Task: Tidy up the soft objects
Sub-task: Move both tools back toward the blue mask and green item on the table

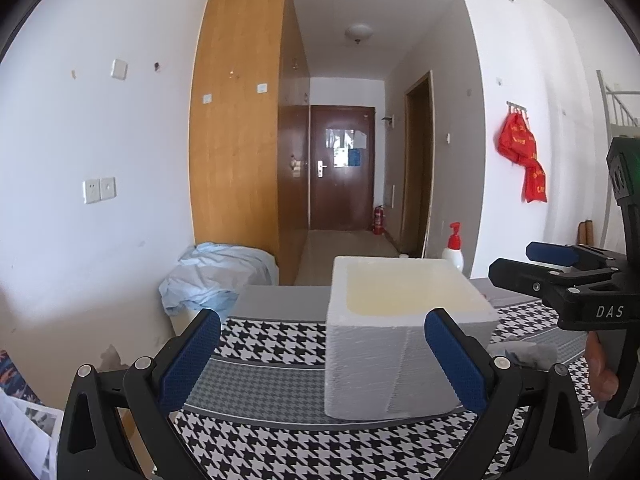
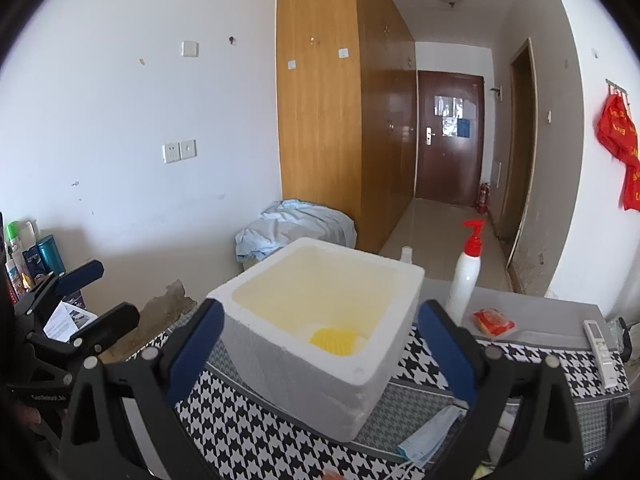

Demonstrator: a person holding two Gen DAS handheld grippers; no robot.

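Left gripper [image 1: 324, 354]: black frame, blue textured pads spread wide, nothing between them; hovers before the box.
Right gripper [image 2: 320, 354]: same build, jaws wide apart, empty, poised above the box's near corner.
Foam box [image 2: 320, 320]: white, square, thick-walled polystyrene with a yellowish interior; stands on the table.
Yellow soft object [image 2: 334, 340]: ribbed, lies on the box floor.
Face mask [image 2: 432, 436]: blue, pleated, flat on the cloth just beside the box.
Tablecloth [image 1: 260, 344]: black-and-white houndstooth with grey bands.
Pump bottle [image 2: 466, 276]: white, red dispenser, behind the box.

The foam box [image 2: 320, 320] stands open-topped; the pump bottle [image 2: 466, 276] crowds its right, bare cloth [image 2: 248, 432] lies near.
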